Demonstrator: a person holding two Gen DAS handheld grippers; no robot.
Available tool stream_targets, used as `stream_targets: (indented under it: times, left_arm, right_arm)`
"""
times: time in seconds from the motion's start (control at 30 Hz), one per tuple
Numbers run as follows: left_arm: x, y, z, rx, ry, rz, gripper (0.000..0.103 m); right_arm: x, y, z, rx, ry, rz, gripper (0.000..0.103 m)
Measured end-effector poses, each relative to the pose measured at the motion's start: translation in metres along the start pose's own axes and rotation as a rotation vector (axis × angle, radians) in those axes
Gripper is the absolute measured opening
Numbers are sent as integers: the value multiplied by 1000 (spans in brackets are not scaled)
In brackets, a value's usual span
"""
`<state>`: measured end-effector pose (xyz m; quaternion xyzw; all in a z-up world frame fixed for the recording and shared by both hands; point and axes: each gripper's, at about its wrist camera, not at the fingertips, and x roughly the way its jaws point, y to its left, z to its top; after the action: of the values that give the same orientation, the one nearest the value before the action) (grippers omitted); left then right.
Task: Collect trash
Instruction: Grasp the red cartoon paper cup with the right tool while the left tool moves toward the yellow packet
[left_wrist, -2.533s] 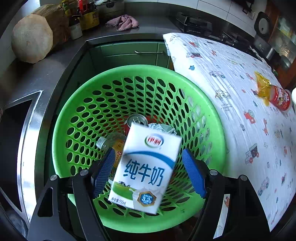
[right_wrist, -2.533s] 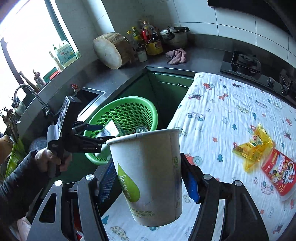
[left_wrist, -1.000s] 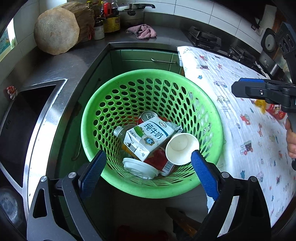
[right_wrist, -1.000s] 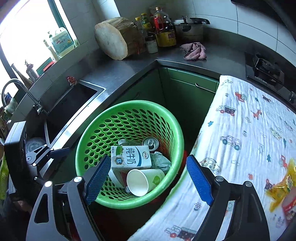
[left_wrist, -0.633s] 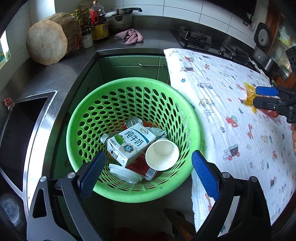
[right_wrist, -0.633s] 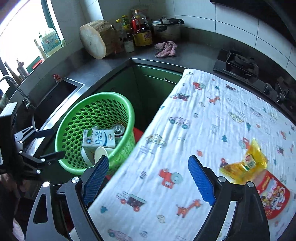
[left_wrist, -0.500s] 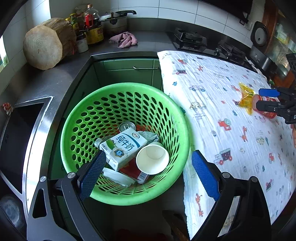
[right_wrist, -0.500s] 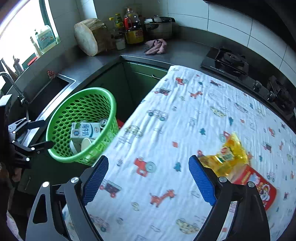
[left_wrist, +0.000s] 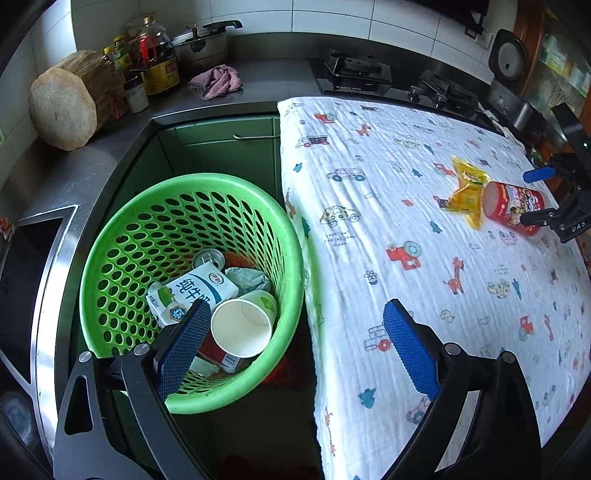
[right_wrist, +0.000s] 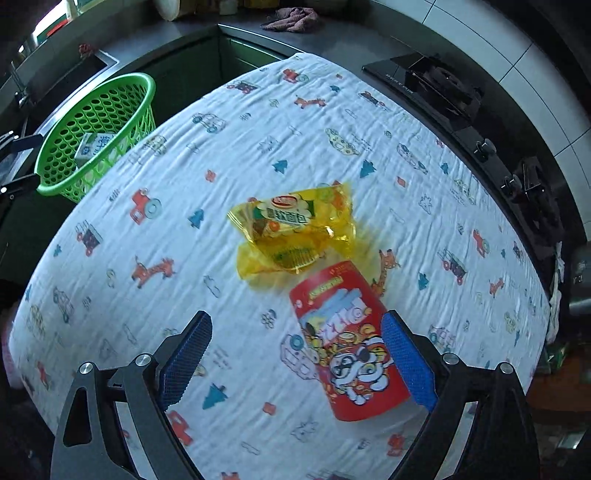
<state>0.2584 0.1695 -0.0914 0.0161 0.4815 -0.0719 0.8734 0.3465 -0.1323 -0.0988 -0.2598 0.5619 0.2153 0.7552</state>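
**Right gripper above the red snack canister; two items remain on the cloth.**

The red printed cylindrical snack canister (right_wrist: 349, 341) lies on its side on the white cartoon-print cloth (right_wrist: 221, 155), its far end just beside the crumpled yellow plastic snack wrapper (right_wrist: 291, 230). The canister appears light, stiff-walled and smooth, so it may roll or slip; a hold across the middle of its round body, pads on opposite sides, looks soundest. The wrapper appears thin, soft and nearly weightless; a pinch on a bunched fold should suffice. The right gripper (right_wrist: 295, 360) hangs over the canister, jaws opening wide, its right pad beside the canister wall, gripping nothing. The left gripper (left_wrist: 295, 350) stands apart and empty near the green perforated plastic basket (left_wrist: 110, 236), which holds a milk carton (left_wrist: 194, 290) and a paper cup (left_wrist: 242, 326).
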Motion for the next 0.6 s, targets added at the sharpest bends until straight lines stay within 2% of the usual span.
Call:
stream_targets:
  times: [0.2,0.6]
  left_arm:
    - [1,-16,4,3,4,4,93]
    - [12,-42,13,10,24,4,93]
  right_arm:
    - [30,-14,-9,-108,115,-33,92]
    - [69,-34,-7,-142,174,-35,93]
